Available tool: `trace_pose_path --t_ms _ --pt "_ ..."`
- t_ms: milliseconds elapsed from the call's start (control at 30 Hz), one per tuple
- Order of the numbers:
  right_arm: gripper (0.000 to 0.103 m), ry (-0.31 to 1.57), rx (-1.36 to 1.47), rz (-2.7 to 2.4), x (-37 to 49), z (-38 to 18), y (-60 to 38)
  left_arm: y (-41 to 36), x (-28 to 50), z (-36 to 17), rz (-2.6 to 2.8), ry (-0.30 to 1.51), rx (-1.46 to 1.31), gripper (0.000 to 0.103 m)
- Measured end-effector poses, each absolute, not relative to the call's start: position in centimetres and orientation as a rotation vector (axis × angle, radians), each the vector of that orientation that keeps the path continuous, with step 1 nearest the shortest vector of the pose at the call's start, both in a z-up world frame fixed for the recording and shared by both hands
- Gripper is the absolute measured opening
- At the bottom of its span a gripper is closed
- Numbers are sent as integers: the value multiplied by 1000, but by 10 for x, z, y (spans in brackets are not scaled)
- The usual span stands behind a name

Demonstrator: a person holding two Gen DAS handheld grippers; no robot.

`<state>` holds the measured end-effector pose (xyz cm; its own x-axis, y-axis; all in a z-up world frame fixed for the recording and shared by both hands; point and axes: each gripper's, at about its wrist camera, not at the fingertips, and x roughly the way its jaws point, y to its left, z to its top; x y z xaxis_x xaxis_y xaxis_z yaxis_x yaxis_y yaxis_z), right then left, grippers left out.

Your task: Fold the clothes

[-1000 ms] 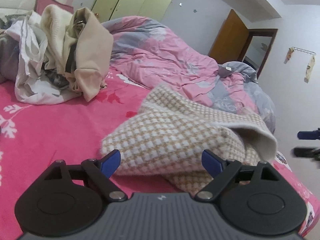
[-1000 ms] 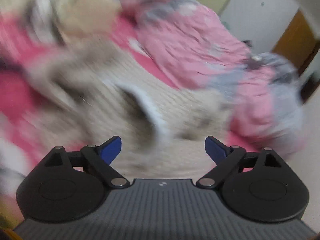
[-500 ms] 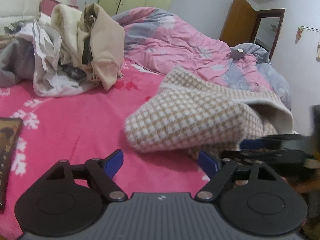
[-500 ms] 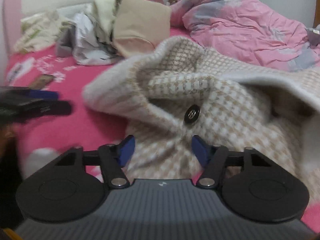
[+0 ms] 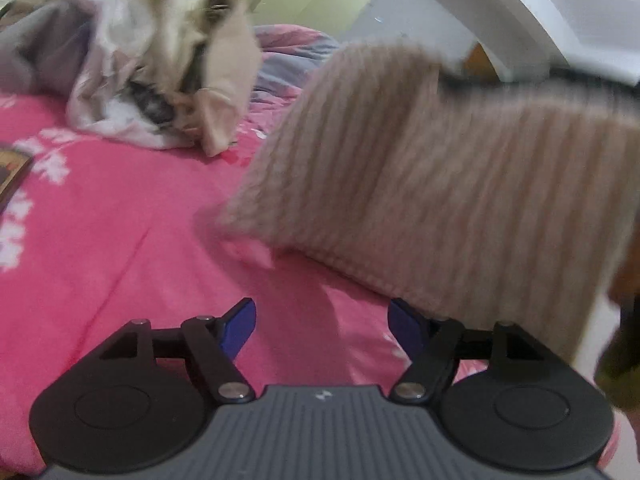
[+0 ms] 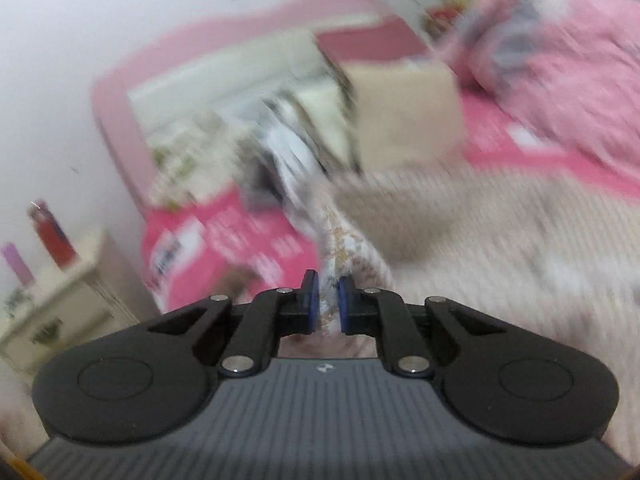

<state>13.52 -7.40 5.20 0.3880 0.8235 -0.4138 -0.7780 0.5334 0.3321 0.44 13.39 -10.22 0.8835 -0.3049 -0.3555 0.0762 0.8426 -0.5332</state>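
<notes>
A bright pink bedsheet point(image 5: 100, 240) with white flower prints covers the bed. A rumpled pink and grey floral duvet point(image 6: 560, 80) lies heaped along the far side. Behind it stands a pale yellow-green wardrobe point(image 5: 304, 0) against a white wall. A pink headboard point(image 6: 120, 92) with a cream panel curves behind the bed. Beside the bed is a cream nightstand point(image 6: 60, 300) holding a red bottle point(image 6: 52, 232) and a purple one point(image 6: 16, 264), both blurred. A dark framed item point(image 5: 12, 172) lies at the sheet's left edge.

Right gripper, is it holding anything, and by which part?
The right gripper, its jaws just closing, pinches an edge of the checked beige garment. Which edge is too blurred to tell.
</notes>
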Motion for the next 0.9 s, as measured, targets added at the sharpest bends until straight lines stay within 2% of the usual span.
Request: trace_pose_path --t_ms 133,300,400,533,667,800,900 --pt "8 428 24 1090 159 102 -24 147 4 -105 -207 409 -621 71" --pt "0 284 74 1081 205 142 21 157 5 -107 -197 392 -677 71" --pt "0 260 90 1012 232 137 39 160 6 -109 -190 390 -700 71" --pt "0 408 92 910 265 87 48 162 9 -109 -189 390 -710 71" --pt "2 512 114 850 265 46 17 160 10 -108 -184 391 -694 71" --pt "4 549 185 788 232 38 -60 158 9 -106 -174 385 -674 71" --pt "12 539 253 700 192 46 -137 153 6 -102 -170 380 -635 74"
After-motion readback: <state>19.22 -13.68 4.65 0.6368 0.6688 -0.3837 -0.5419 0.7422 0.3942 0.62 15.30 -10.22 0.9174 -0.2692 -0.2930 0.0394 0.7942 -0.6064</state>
